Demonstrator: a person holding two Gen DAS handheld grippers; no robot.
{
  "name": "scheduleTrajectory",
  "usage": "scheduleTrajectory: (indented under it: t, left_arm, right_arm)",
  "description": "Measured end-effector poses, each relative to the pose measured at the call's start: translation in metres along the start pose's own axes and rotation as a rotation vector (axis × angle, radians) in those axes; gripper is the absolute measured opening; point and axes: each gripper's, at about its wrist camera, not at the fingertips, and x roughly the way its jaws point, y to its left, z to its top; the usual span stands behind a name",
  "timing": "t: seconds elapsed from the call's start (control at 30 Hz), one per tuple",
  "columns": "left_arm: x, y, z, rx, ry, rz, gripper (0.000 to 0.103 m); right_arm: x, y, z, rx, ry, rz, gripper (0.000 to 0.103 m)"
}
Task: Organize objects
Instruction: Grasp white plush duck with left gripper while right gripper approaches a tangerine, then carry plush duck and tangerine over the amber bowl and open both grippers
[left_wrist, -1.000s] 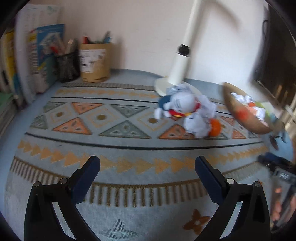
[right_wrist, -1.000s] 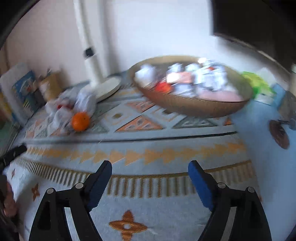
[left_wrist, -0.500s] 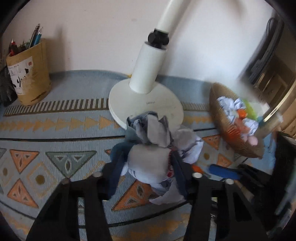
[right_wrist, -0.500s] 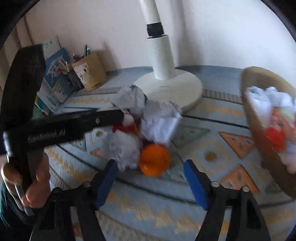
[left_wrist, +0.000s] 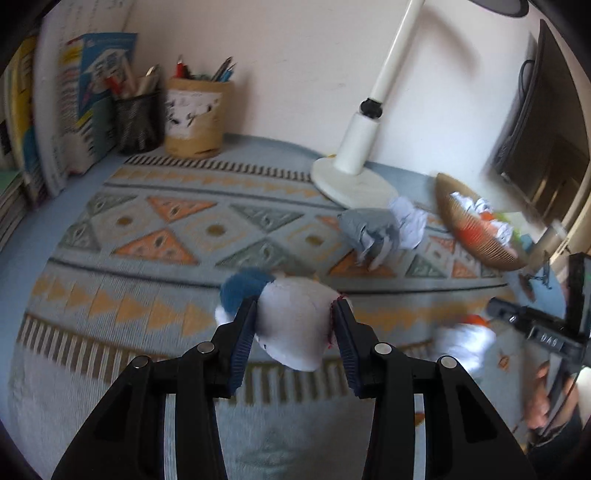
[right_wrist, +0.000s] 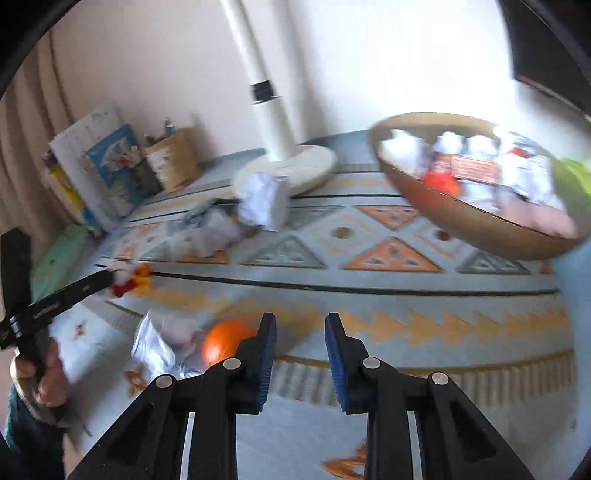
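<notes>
So from my end there's decent room to work: the patterned mat (left_wrist: 155, 236) is bare ahead and to the left of the left gripper (left_wrist: 293, 308), right out to the pen cups (left_wrist: 197, 114) and books (left_wrist: 55, 122) at the far left edge by the wall. Ahead and to the right it gets tighter, with the white lamp base (left_wrist: 351, 181), a grey crumpled wad (left_wrist: 369, 229) just in front of it, and the woven basket (right_wrist: 454, 210) full of paper balls at the far right. Left gripper's pads are clamped on a white plush toy (left_wrist: 295, 325) with a blue bit sticking out past the left finger; it fills the whole gap. The right gripper (right_wrist: 300, 325) has its jaws drawn in as tight as they go, small slot between the blue pads, nothing in it, just mat showing through. The orange ball (right_wrist: 225, 341) sits just outside its left finger, maybe touching, too blurry to call. A crumpled paper (right_wrist: 159, 343) lies left of that.
</notes>
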Motion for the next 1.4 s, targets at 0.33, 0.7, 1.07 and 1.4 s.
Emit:
scheduleTrajectory:
  t: [0.33, 0.7, 1.07, 1.4]
  left_arm:
    - [0.008, -0.007, -0.002, 0.037, -0.015, 0.136, 0.042]
    - [0.013, -0.017, -0.005, 0.1, 0.022, 0.18, 0.046]
    - [0.022, -0.028, -0.012, 0.184, 0.147, 0.173, 0.057]
    - [0.022, -0.018, 0.0, 0.111, 0.114, 0.174, 0.083]
  right_arm:
    - [-0.016, -0.01, -0.009, 0.007, -0.071, -0.06, 0.036]
    - [-0.037, -0.045, -0.009, 0.16, -0.092, 0.13, 0.07]
    - [-0.048, 0.032, -0.078, -0.035, 0.132, 0.174, 0.091]
    - [-0.039, 0.056, -0.079, -0.12, 0.1, 0.036, 0.037]
